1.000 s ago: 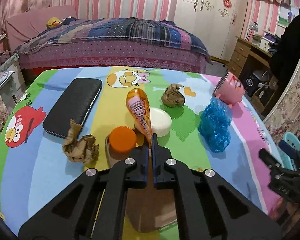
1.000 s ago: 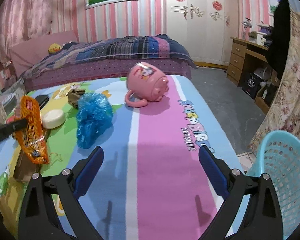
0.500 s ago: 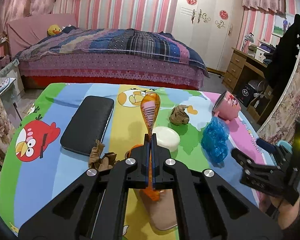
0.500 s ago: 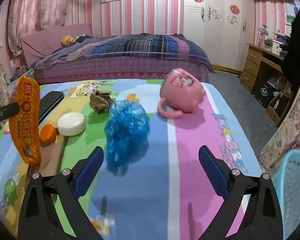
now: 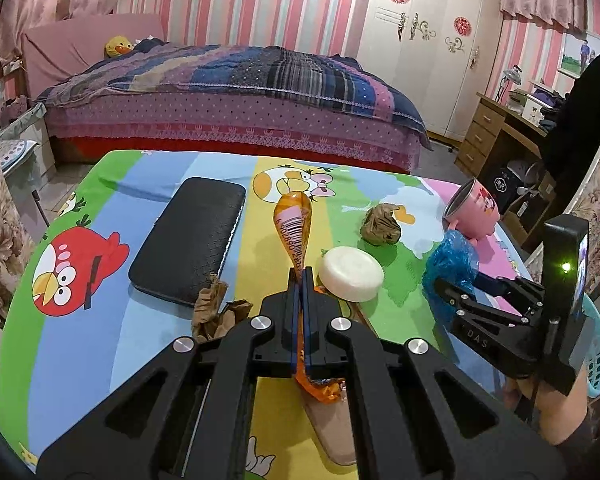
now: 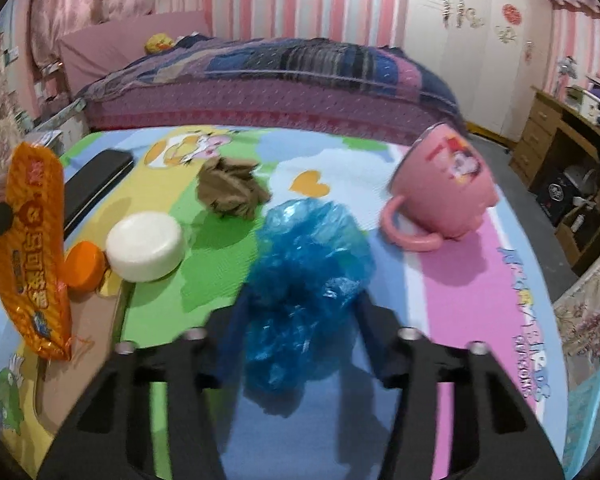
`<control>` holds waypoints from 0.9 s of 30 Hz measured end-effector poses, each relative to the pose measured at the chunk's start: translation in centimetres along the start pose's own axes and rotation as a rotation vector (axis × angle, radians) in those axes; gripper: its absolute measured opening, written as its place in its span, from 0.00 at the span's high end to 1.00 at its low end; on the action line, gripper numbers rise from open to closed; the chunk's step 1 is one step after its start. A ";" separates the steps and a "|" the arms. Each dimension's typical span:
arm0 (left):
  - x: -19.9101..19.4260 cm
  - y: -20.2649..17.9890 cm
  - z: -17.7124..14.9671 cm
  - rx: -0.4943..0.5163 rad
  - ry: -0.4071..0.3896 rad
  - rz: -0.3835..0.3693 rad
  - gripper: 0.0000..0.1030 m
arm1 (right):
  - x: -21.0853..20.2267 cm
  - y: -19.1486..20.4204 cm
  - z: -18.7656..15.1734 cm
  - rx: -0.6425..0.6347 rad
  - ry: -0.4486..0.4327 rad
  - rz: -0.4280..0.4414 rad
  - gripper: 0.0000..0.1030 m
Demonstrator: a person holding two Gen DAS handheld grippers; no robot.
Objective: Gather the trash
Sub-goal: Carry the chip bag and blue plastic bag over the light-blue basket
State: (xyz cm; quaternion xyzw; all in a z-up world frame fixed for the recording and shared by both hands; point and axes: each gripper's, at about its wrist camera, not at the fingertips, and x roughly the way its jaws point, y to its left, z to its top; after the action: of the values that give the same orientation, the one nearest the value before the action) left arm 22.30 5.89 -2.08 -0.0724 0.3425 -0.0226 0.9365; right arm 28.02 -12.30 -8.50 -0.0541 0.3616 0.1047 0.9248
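Both wrist views look bedward over the table (image 5: 80,344), sharing the soap (image 5: 351,279) and mug (image 6: 446,196).

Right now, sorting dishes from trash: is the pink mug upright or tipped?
Tipped. The pink mug lies on its side on the tablecloth, handle touching the cloth.

- The left hand-held gripper (image 5: 300,280) held the snack wrapper (image 5: 293,228) upright above the bench (image 5: 80,320).
- Left of it lay the flat case (image 5: 190,240); a crumpled paper (image 5: 214,312) lay just before that.
- Right of it sat the round soap (image 5: 351,274), and beyond that a second paper wad (image 5: 381,224).
- The plastic bag (image 6: 304,280) lay between the fingers of the right hand-held gripper (image 6: 300,316).
- The tipped mug (image 6: 440,196) lay ahead to its right; the basket (image 6: 596,412) stood at its right, off the bench.
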 end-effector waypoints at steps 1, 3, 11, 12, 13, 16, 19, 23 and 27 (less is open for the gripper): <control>0.0 -0.1 0.0 0.003 -0.001 -0.001 1.00 | -0.3 0.0 -0.1 -0.004 -0.014 -0.002 0.68; -0.2 -0.5 0.2 0.007 -0.007 -0.006 1.00 | -1.9 -0.3 -0.5 -0.018 -0.075 -0.025 0.70; -2.5 -3.7 0.4 0.050 -0.051 -0.063 1.00 | -9.5 -4.9 -2.8 0.048 -0.165 -0.086 0.71; -3.1 -4.6 0.4 0.068 -0.064 -0.081 1.00 | -10.2 -5.4 -3.1 0.059 -0.169 -0.091 0.71; -3.3 -5.1 0.4 0.079 -0.071 -0.089 1.00 | -10.9 -6.0 -3.4 0.071 -0.172 -0.097 0.71; -3.9 -7.0 0.3 0.109 -0.084 -0.116 1.00 | -14.0 -8.2 -5.1 0.100 -0.185 -0.138 0.71; -3.9 -9.0 -0.1 0.131 -0.076 -0.137 1.00 | -15.8 -9.9 -6.2 0.122 -0.189 -0.174 0.71; -3.9 -12.2 -0.9 0.164 -0.067 -0.174 1.00 | -18.4 -12.4 -8.1 0.146 -0.195 -0.233 0.71; -3.8 -15.9 -2.0 0.214 -0.062 -0.210 1.00 | -20.8 -15.0 -10.1 0.173 -0.202 -0.290 0.71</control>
State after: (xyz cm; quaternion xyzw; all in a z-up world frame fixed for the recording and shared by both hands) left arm 18.22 -9.68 1.26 -0.0083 0.2996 -0.1545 0.9414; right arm 9.97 -31.85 -1.37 -0.0152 0.2629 -0.0564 0.9631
